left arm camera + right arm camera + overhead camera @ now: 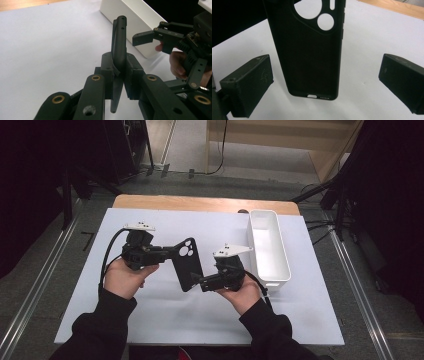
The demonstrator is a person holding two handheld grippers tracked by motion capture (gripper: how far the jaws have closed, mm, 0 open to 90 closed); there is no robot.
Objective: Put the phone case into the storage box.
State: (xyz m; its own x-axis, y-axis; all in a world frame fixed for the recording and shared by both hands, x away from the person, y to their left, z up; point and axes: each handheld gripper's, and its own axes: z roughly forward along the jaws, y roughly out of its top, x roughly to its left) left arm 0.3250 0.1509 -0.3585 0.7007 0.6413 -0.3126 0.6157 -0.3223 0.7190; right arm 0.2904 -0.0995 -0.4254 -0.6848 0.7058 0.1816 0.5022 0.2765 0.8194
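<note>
Left gripper [117,75]: jaws closed on the long edge of a black phone case [119,47], clamping it edge-on and clear of the table.

Right gripper [325,85]: jaws spread wide, one to each side of the case's port end, neither touching it.

Black phone case [187,263]: soft shell with camera cut-outs at the far end; it hangs above the white table cover [165,315], just left of the white bin [270,251], between the two grippers.

White bin: long, open, nothing seen in it, at the cover's right edge.

Step in hand, as judged: a hand-over or two-handed grasp of the case, the left gripper presenting and the right lined up to take.

Next move calls for: the right jaws closing squarely on the case's lower end before the left lets go, with no twisting of the pliable shell.
</note>
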